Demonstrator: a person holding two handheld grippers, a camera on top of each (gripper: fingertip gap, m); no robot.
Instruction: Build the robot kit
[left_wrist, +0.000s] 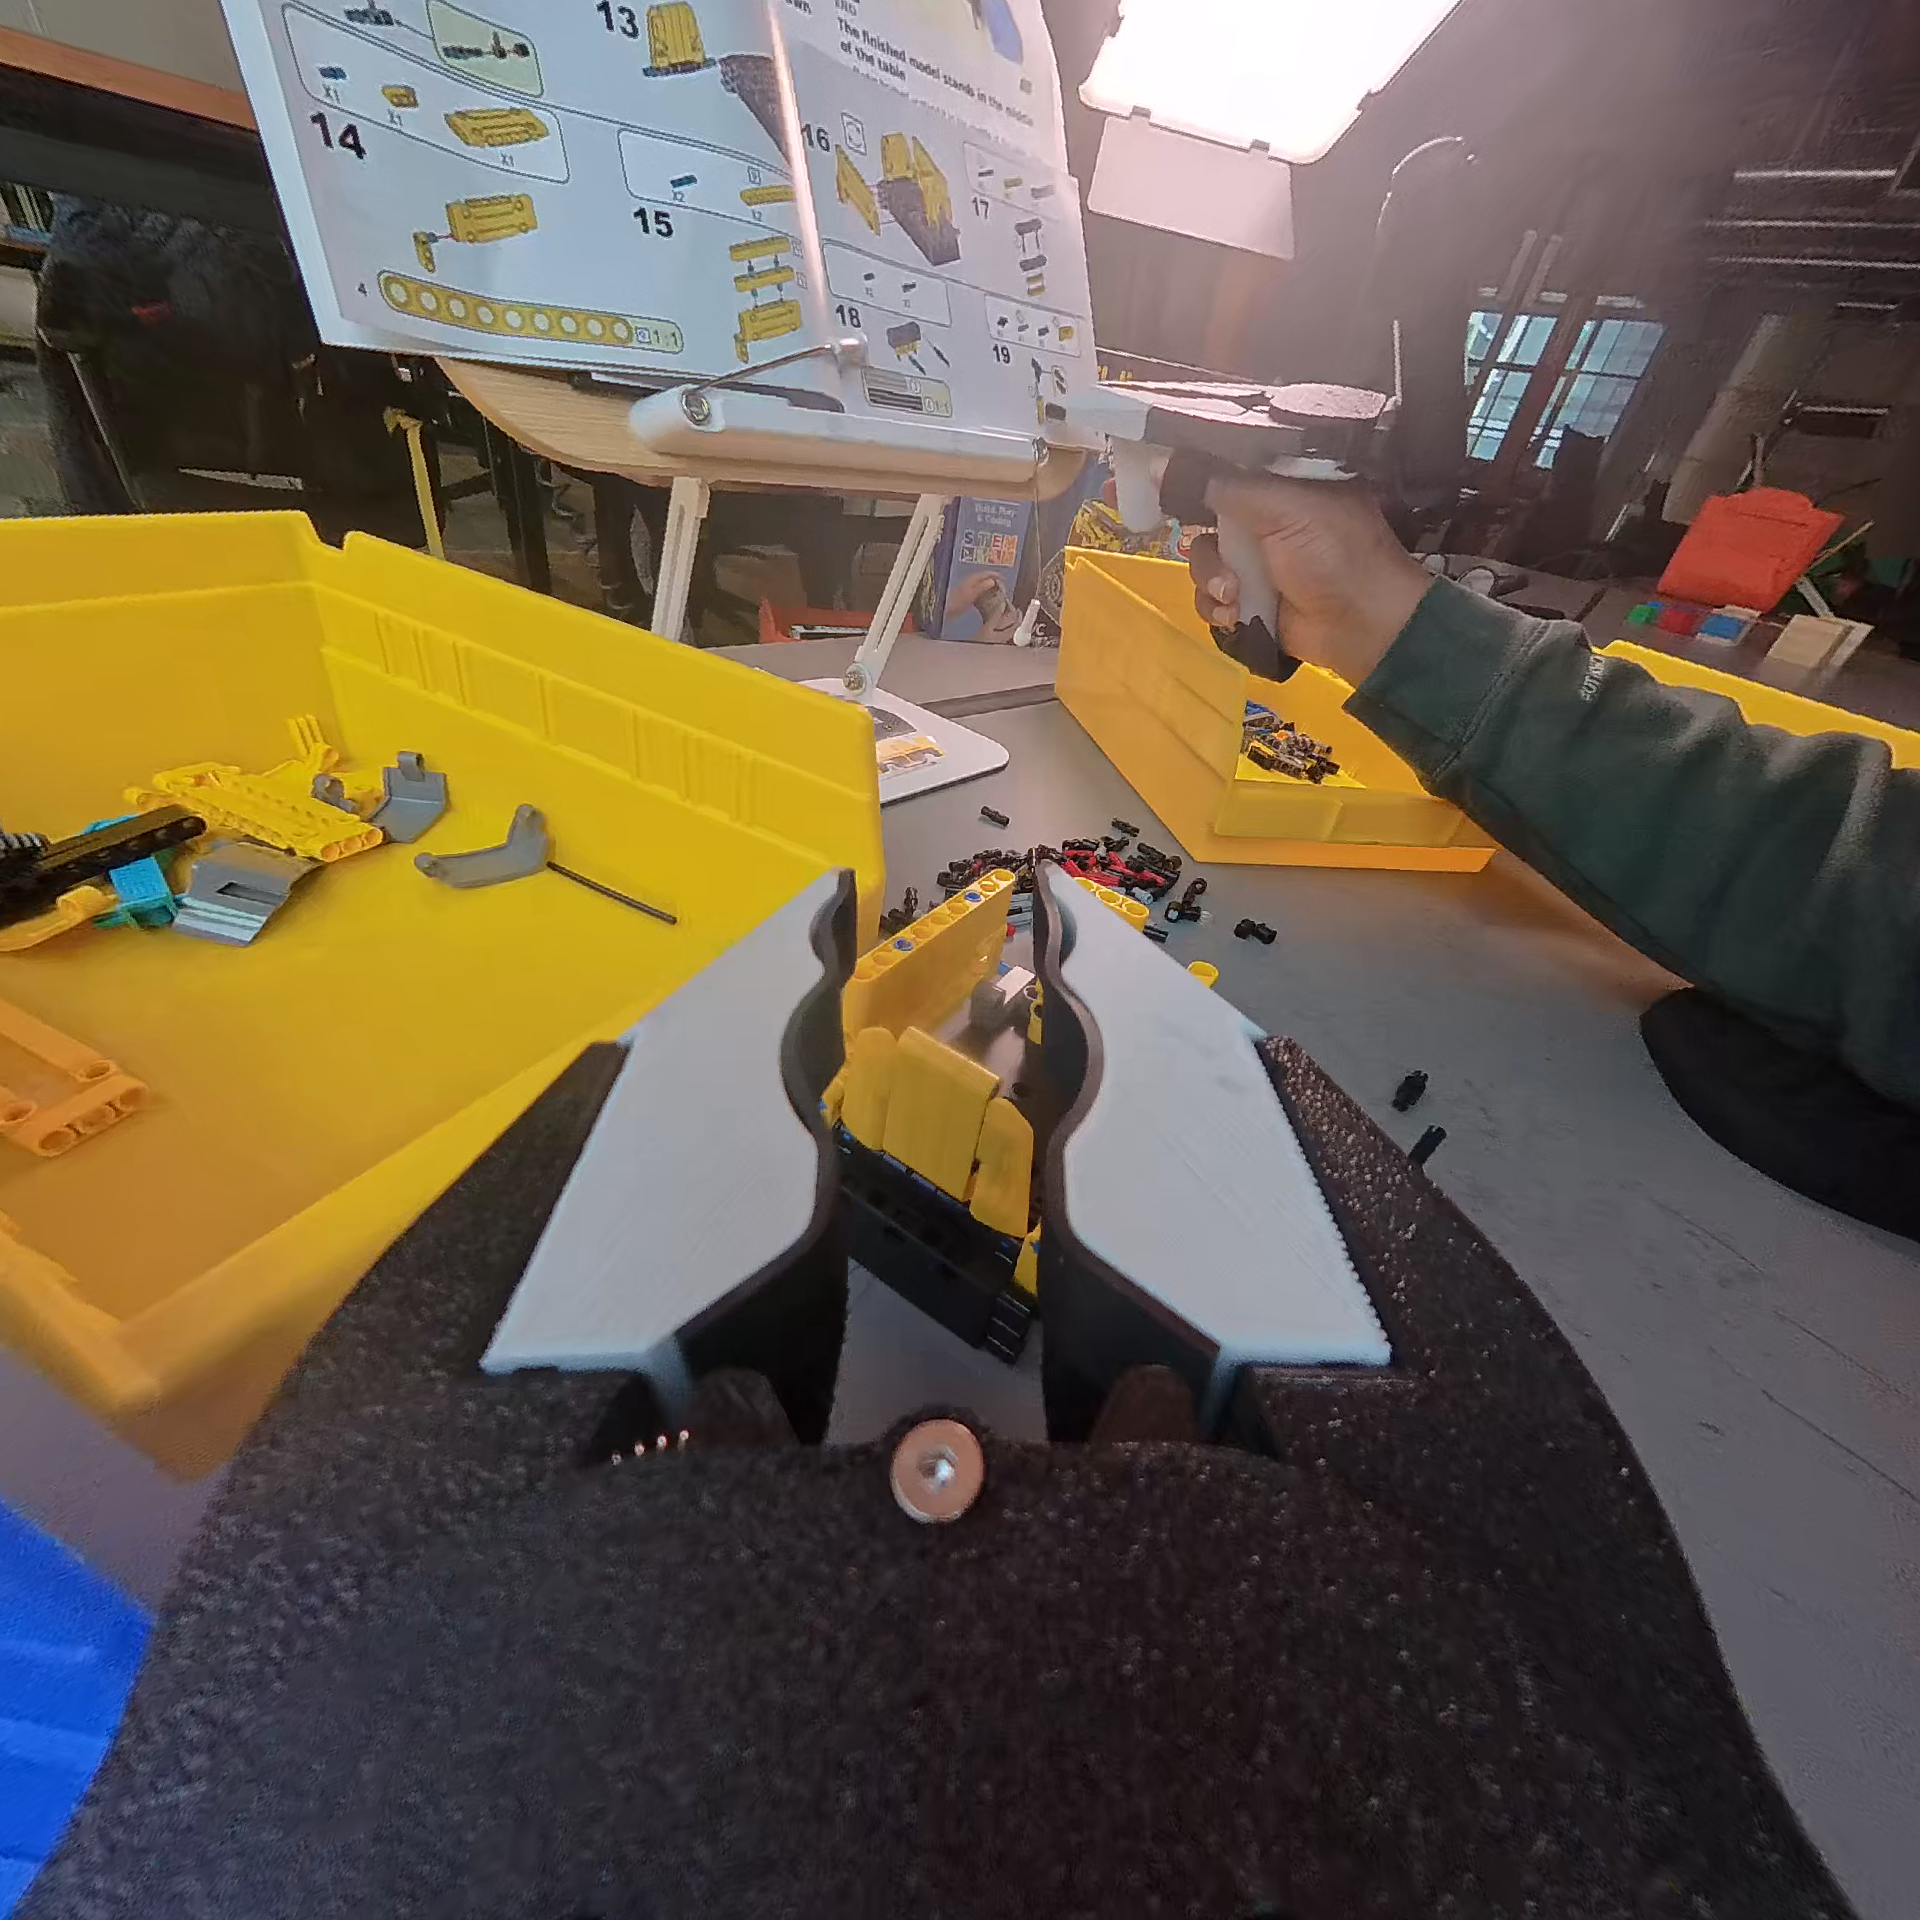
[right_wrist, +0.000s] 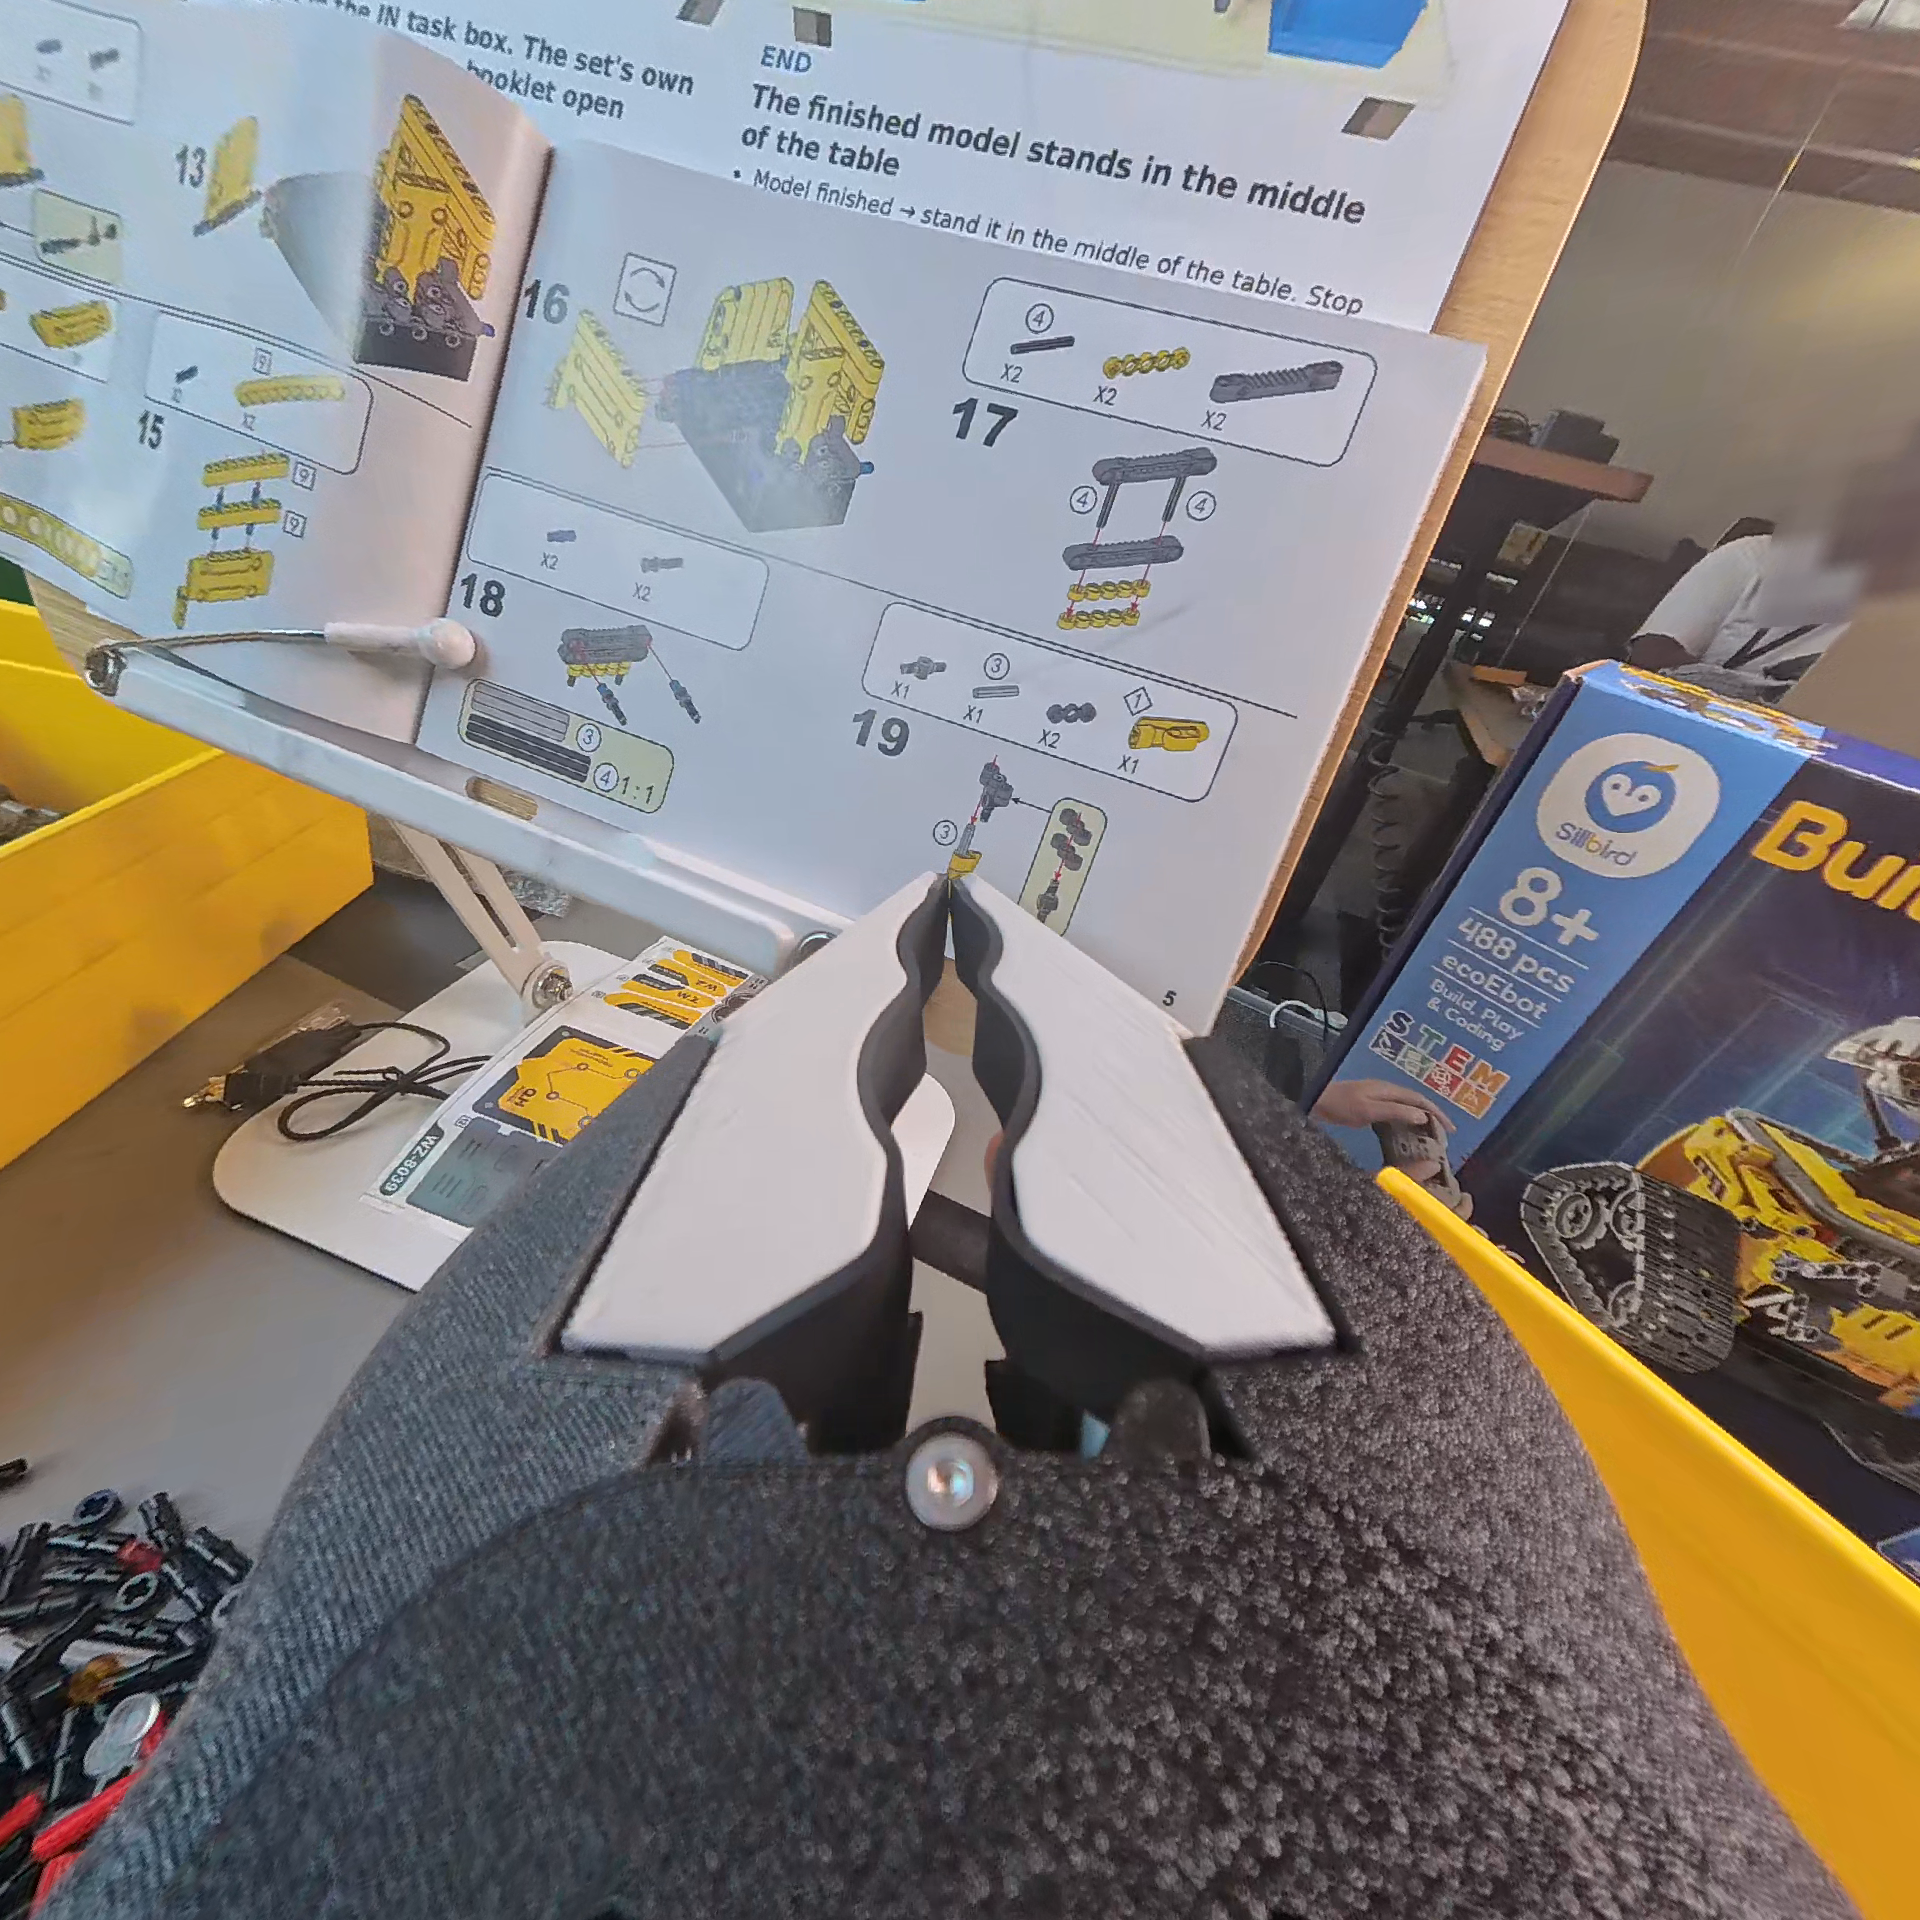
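My left gripper (left_wrist: 945, 894) is shut on a yellow and black brick model (left_wrist: 935, 1122) and holds it just above the grey table, next to a big yellow bin (left_wrist: 436, 1060). My right gripper (right_wrist: 948, 894) is shut, and its tips meet at the lower edge of the right page of an open instruction booklet (right_wrist: 935, 520). I cannot tell whether it pinches the paper. The left wrist view shows it (left_wrist: 1055, 410) by the booklet's (left_wrist: 675, 187) bottom right corner, with a hand (left_wrist: 1309, 571) in a green sleeve holding it.
The booklet rests on a white stand (left_wrist: 831, 436). The big bin holds loose yellow, grey and teal parts (left_wrist: 260, 821). A pile of black and red pins (left_wrist: 1070, 873) lies ahead, also bottom left in the right wrist view (right_wrist: 94, 1621). A second yellow bin (left_wrist: 1143, 675), a blue kit box (right_wrist: 1662, 1039) and a black cable (right_wrist: 343, 1081) stand around. Left tips to right tips: about 40 centimeters.
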